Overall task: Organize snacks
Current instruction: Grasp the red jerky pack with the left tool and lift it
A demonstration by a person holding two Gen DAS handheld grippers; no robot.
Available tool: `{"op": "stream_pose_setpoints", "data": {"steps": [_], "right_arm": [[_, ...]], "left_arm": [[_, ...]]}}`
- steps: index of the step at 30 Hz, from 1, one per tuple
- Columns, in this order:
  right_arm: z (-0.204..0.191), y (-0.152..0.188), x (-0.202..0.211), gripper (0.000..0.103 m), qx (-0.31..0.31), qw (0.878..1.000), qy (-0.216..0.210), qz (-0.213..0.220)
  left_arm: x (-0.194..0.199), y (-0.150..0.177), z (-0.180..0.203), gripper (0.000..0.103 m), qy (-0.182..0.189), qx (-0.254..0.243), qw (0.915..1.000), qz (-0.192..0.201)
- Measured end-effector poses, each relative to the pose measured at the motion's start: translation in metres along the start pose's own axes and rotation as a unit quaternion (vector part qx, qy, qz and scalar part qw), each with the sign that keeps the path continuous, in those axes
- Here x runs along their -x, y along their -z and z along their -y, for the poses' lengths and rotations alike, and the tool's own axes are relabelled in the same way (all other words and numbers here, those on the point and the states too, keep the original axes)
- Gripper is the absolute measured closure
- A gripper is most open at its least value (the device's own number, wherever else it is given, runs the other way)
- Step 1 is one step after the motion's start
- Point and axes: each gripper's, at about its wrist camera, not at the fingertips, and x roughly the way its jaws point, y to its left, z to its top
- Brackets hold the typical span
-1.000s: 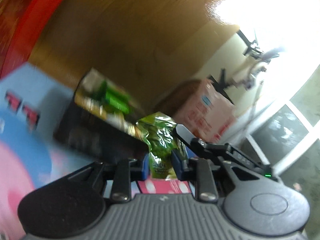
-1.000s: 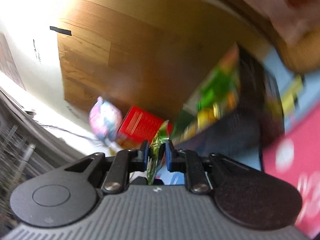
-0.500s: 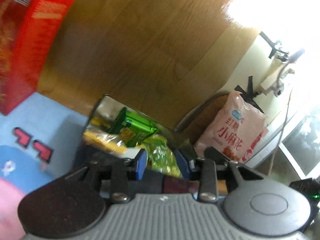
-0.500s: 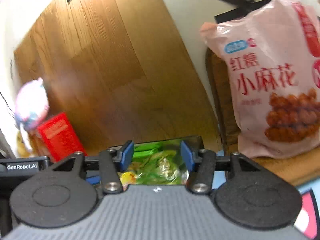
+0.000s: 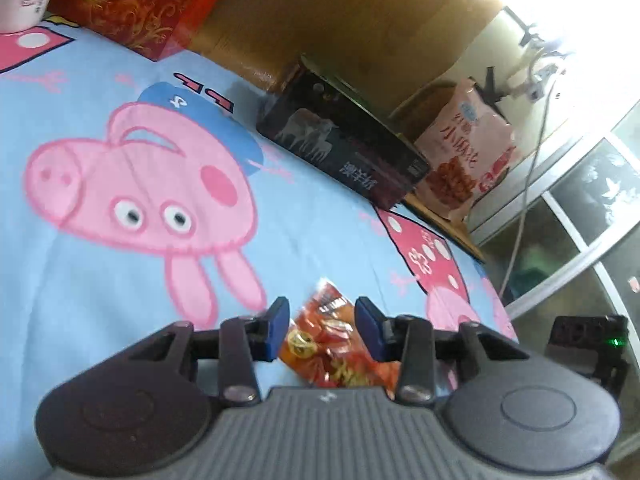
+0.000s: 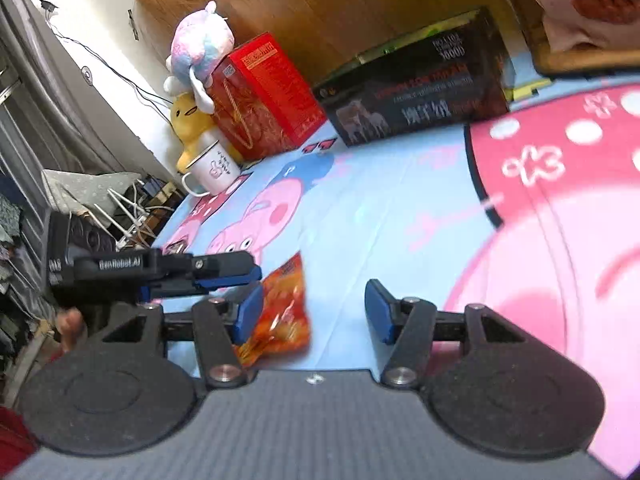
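An orange-red snack packet (image 5: 328,344) lies on the blue cartoon-pig cloth (image 5: 120,160). My left gripper (image 5: 322,328) is open, its blue fingers on either side of the packet just above it. In the right wrist view the same packet (image 6: 280,312) lies by the left finger of my open, empty right gripper (image 6: 314,312), and the left gripper's body (image 6: 160,270) reaches in from the left. A black open-topped box (image 5: 344,148) stands at the cloth's far edge and also shows in the right wrist view (image 6: 416,92); green packets show at its rim (image 6: 384,50).
A red carton (image 6: 264,96), plush toys (image 6: 200,48) and a white mug (image 6: 212,168) stand at the far left. A large pink snack bag (image 5: 464,152) rests on a wooden tray right of the black box. Cables and clutter lie off the left edge.
Both grippers let go of their green packets at the black box, opened, and swung back down over the cloth; the left one now straddles the orange-red packet.
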Motion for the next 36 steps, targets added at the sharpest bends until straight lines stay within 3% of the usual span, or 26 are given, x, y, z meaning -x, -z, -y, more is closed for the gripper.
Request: {"op": "stream_pose_setpoints", "data": {"steps": [3,5,11,14,15,17,21,28,30,31,32,36], "right_arm": [[-0.002,0.004,0.009,0.046,-0.019,1.000,-0.003,0.006],[-0.002,0.009,0.010,0.053,-0.035,0.999,-0.003,-0.009],[-0.005,0.022,0.009,0.061,-0.087,0.995,-0.030,-0.024],[-0.008,0.020,0.002,0.076,-0.086,0.996,-0.026,-0.021],[-0.008,0.020,-0.001,0.086,-0.082,0.996,-0.021,-0.020],[-0.003,0.019,-0.003,0.087,-0.093,0.995,-0.020,-0.013],[0.013,0.020,0.005,0.089,-0.142,0.989,-0.043,-0.005],[0.041,0.016,0.029,0.090,-0.238,0.963,-0.126,0.028],[0.043,0.011,0.032,0.090,-0.253,0.956,-0.145,0.038],[0.043,0.008,0.033,0.090,-0.257,0.954,-0.152,0.043],[0.043,0.005,0.034,0.090,-0.258,0.952,-0.158,0.047],[0.040,-0.016,0.037,0.090,-0.241,0.957,-0.149,0.061]], "left_arm": [[0.000,0.007,0.007,0.069,-0.008,-0.017,0.9998,-0.001],[-0.002,0.011,0.013,0.070,-0.012,-0.023,0.9997,-0.003],[-0.011,0.022,0.020,0.070,0.021,-0.017,0.9995,-0.013],[-0.010,0.023,0.020,0.070,0.022,-0.018,0.9995,-0.012],[-0.009,0.023,0.020,0.070,0.020,-0.018,0.9996,-0.012],[-0.006,0.021,0.016,0.068,0.020,-0.011,0.9996,-0.014],[0.005,0.013,0.006,0.046,0.020,0.016,0.9997,0.003],[-0.009,0.005,0.010,0.044,0.099,0.054,0.9933,-0.025],[-0.016,0.004,0.015,0.051,0.107,0.055,0.9923,-0.030],[-0.019,0.002,0.018,0.065,0.111,0.055,0.9918,-0.030],[-0.022,-0.001,0.021,0.071,0.116,0.053,0.9914,-0.031],[-0.029,-0.027,0.036,0.072,0.106,0.034,0.9936,-0.019]]}}
